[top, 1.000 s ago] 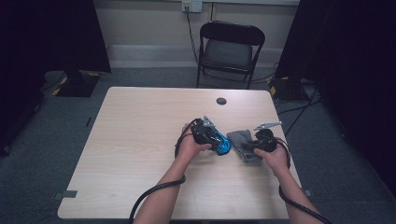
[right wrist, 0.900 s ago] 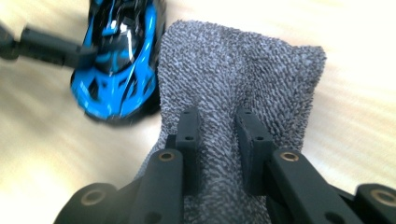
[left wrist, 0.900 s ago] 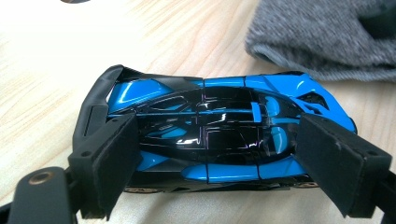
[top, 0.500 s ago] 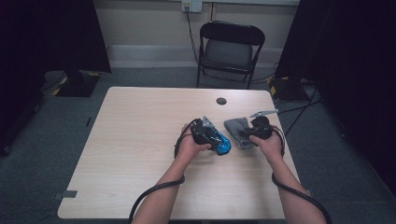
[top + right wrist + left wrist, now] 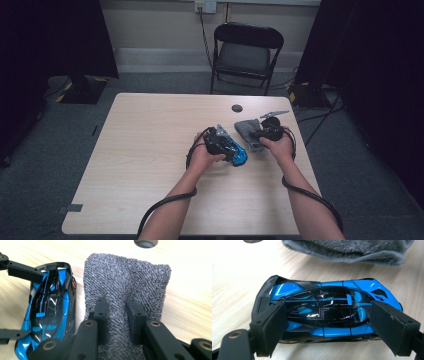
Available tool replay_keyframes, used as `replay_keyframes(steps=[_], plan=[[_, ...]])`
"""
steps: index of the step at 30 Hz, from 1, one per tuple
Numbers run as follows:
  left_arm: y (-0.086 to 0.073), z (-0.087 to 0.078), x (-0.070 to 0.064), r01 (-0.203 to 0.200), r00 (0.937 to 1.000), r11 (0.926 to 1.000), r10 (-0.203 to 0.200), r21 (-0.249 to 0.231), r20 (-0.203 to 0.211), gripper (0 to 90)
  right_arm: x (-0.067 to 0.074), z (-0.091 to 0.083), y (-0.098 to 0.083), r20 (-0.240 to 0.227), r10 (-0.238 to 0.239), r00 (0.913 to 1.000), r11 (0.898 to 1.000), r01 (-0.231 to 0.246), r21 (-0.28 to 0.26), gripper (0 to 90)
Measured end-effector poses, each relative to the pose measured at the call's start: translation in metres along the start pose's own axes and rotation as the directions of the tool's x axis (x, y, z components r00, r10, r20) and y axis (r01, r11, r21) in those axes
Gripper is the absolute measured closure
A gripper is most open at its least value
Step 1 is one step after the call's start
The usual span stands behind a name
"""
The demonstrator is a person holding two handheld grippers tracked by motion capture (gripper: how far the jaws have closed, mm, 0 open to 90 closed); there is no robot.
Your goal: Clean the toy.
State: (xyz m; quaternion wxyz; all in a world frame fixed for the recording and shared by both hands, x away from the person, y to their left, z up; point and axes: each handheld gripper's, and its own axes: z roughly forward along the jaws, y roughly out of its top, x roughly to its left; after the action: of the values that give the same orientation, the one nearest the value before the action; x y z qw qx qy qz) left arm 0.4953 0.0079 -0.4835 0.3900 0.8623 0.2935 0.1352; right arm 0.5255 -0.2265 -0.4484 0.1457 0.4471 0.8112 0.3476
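The pale wood table (image 5: 150, 150) takes up the middle of the high view, with a black folding chair (image 5: 247, 52) beyond its far edge at upper centre and dark curtains to either side; a small dark round disc (image 5: 237, 108) sits on the table near that far edge. Right of the frame's centre lies the grey cloth (image 5: 248, 131) – nubbly, partly bunched – and just beside it, to its lower left, the blue and black toy car (image 5: 237, 154). The left gripper (image 5: 226, 146), held in the person's left hand (image 5: 202, 157), reaches over the car; in the left gripper view its jaws stand spread wide at the car's two ends (image 5: 329, 312), pads close against the bodywork, though whether they press on it I cannot tell. The right gripper (image 5: 256, 134), in the right hand (image 5: 279, 147), has its jaws pinching a raised fold of the cloth (image 5: 116, 315) – the right gripper view shows the fabric gathered up between the pads, the car (image 5: 50, 312) lying at left of that frame.
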Motion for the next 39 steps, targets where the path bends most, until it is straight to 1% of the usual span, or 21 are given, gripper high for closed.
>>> replay_keyframes(steps=[2,3,4,9,12,13,15,16,18,21,22,23,24,26,29,34,39], plan=[[0.0,0.0,0.0,-0.001,1.0,1.0,0.001,0.001,0.0,14.7,0.001,0.002,0.001,0.001,0.002,1.0,1.0,-0.002,0.0,73.5],[0.0,0.0,0.0,0.0,1.0,1.0,0.0,0.001,0.0,14.7,0.004,0.007,0.004,-0.004,0.0,1.0,1.0,0.0,0.007,73.4],[0.0,0.0,0.0,-0.001,1.0,1.0,0.001,0.002,0.0,14.6,0.005,0.009,0.005,0.002,-0.012,0.9999,1.0,0.012,0.008,73.4],[0.0,0.0,0.001,-0.001,1.0,1.0,0.001,0.006,0.004,14.6,0.01,0.023,0.009,-0.004,-0.01,0.9999,1.0,0.01,0.026,73.2],[0.0,0.0,0.001,0.001,1.0,1.0,-0.001,0.004,0.004,14.6,0.015,0.032,0.01,0.005,-0.023,0.9997,0.999,0.022,0.043,72.8],[0.0,0.0,0.001,0.0,1.0,1.0,0.0,0.003,0.004,14.6,0.017,0.034,0.011,0.002,-0.017,0.9999,0.999,0.017,0.044,72.5],[0.0,0.0,0.0,0.001,1.0,1.0,-0.001,0.0,0.005,14.6,0.02,0.039,0.011,0.013,-0.029,0.9995,0.998,0.028,0.052,72.1],[-0.001,0.0,0.0,0.001,1.0,1.0,-0.001,-0.001,0.004,14.6,0.021,0.041,0.011,0.011,-0.034,0.9994,0.998,0.033,0.057,72.1],[0.0,0.0,0.0,0.0,1.0,1.0,0.0,0.001,0.004,14.7,0.024,0.045,0.011,0.021,-0.057,0.9981,0.996,0.056,0.064,72.0],[0.0,0.0,0.001,-0.001,1.0,1.0,0.001,0.001,0.004,14.6,0.026,0.052,0.009,0.009,-0.07,0.9975,0.995,0.069,0.074,71.6],[-0.001,0.0,0.001,0.002,1.0,1.0,-0.002,-0.001,0.004,14.6,0.027,0.053,0.008,0.001,-0.072,0.9974,0.995,0.071,0.076,71.6],[-0.001,0.0,0.001,0.003,1.0,1.0,-0.003,-0.002,0.005,14.6,0.027,0.053,0.009,0.004,-0.094,0.9956,0.992,0.093,0.081,71.6],[-0.001,0.0,0.0,0.003,1.0,1.0,-0.003,-0.003,0.004,14.6,0.028,0.053,0.009,0.006,-0.101,0.9948,0.991,0.1,0.085,71.7],[-0.001,0.0,0.0,0.003,1.0,1.0,-0.003,-0.003,0.005,14.4,0.03,0.054,0.01,0.001,-0.137,0.9906,0.986,0.136,0.096,71.7],[0.0,0.0,0.001,0.0,1.0,1.0,0.0,-0.001,0.004,14.4,0.029,0.053,0.009,-0.009,-0.15,0.9886,0.984,0.151,0.093,71.7],[-0.001,0.0,0.001,0.001,1.0,1.0,-0.001,-0.001,0.004,14.4,0.027,0.051,0.004,-0.027,-0.127,0.9915,0.989,0.129,0.072,71.9],[0.001,0.0,0.0,0.002,1.0,1.0,-0.002,0.005,0.003,14.3,0.023,0.048,0.001,-0.05,-0.125,0.9909,0.989,0.128,0.073,72.0]])
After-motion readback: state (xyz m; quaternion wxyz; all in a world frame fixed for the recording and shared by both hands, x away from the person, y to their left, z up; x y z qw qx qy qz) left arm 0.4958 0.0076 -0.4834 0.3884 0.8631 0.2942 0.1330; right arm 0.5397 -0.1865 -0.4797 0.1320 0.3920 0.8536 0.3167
